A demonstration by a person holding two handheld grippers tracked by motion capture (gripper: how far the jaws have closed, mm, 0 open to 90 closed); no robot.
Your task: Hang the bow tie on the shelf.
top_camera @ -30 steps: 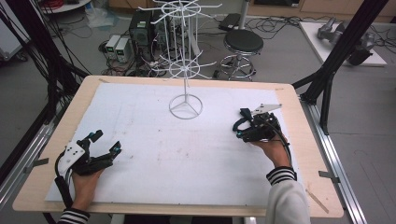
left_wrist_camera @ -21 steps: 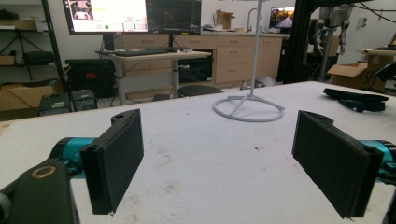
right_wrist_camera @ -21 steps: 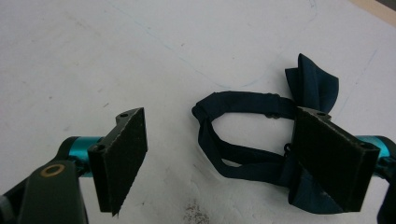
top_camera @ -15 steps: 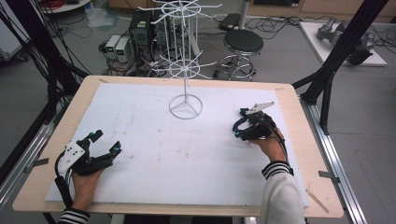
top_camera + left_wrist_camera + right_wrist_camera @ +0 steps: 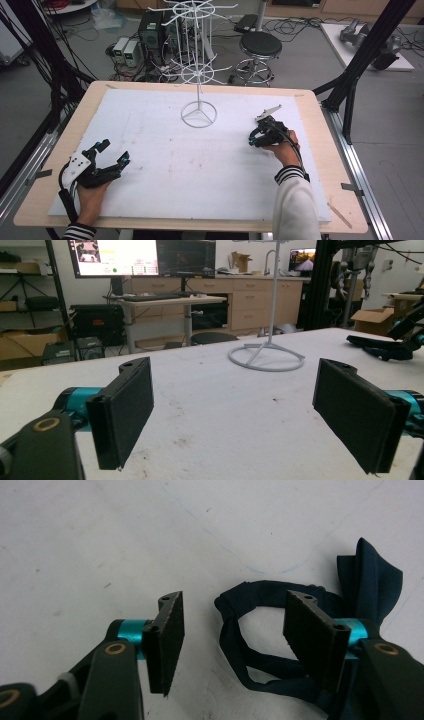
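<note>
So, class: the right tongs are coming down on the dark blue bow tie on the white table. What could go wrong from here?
1. The right tongs have just been closing, yet only part of the bow tie's thin strap lies between the pads, so they may pinch a single strand and drop it.
2. Dragged fabric could snag or bunch on the white table.

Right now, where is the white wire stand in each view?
High view: wire stand at the white board's far middle.
Left gripper view: its ring base beyond the jaws, right of centre.
Right gripper view: board and a dark blue strap.
Shared landmark: the white board.
</note>
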